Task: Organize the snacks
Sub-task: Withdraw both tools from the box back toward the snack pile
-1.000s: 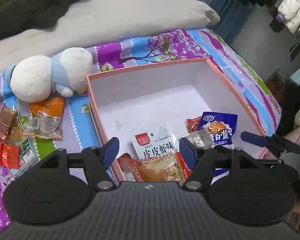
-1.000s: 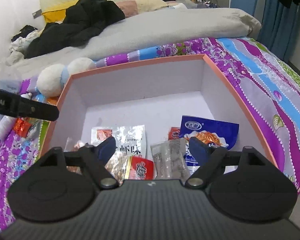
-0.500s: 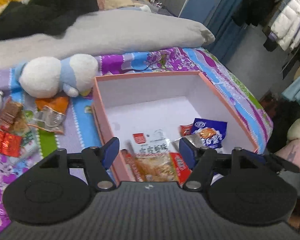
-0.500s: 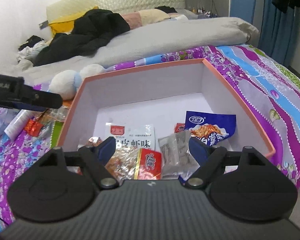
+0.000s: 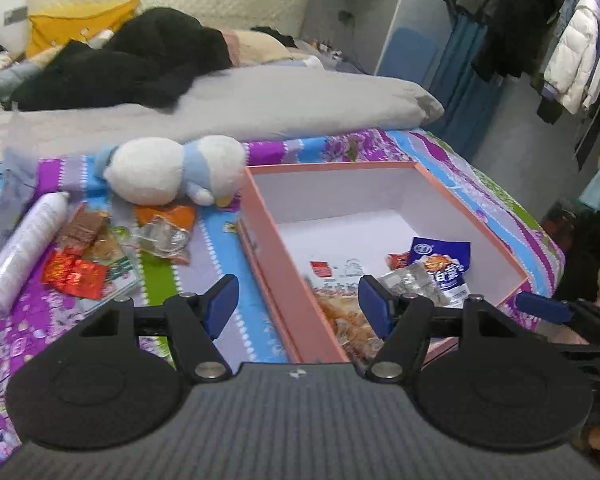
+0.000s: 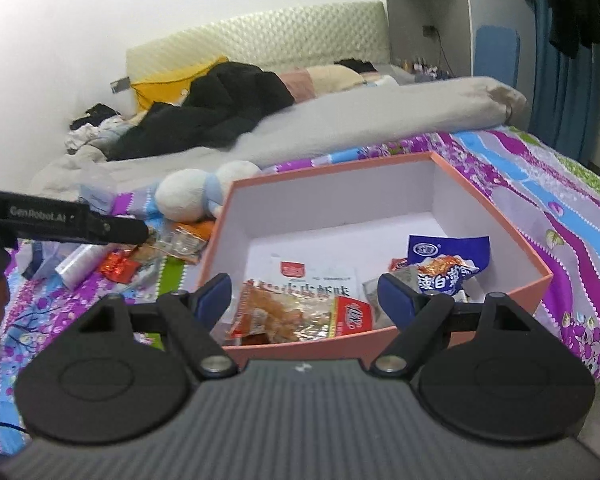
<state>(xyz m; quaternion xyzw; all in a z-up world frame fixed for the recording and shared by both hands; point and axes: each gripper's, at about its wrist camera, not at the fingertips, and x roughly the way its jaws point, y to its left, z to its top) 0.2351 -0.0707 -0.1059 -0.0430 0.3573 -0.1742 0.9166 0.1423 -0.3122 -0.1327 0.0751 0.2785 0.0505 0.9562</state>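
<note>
A pink box (image 5: pixel 268 236) (image 6: pixel 500 208) with a white inside sits on the bed. In it lie a white shrimp-snack pack (image 6: pixel 316 280), a blue pack (image 6: pixel 448 264) (image 5: pixel 440 256), a clear pack and a red pack (image 6: pixel 352 316). Several loose snacks (image 5: pixel 84 264) (image 6: pixel 120 264) lie on the sheet left of the box. My left gripper (image 5: pixel 298 300) is open and empty, above the box's near left wall. My right gripper (image 6: pixel 304 292) is open and empty, above the box's near edge.
A white and blue plush toy (image 5: pixel 172 172) (image 6: pixel 196 192) lies by the box's far left corner. A white spray can (image 5: pixel 24 248) lies at the left. A grey duvet (image 5: pixel 260 96) and black clothes (image 5: pixel 120 68) lie behind. The bed's edge (image 6: pixel 580 320) drops at the right.
Both grippers have pulled back and up from the box, so more of the bed and room shows. Both stay open and empty. The snacks have not moved.
</note>
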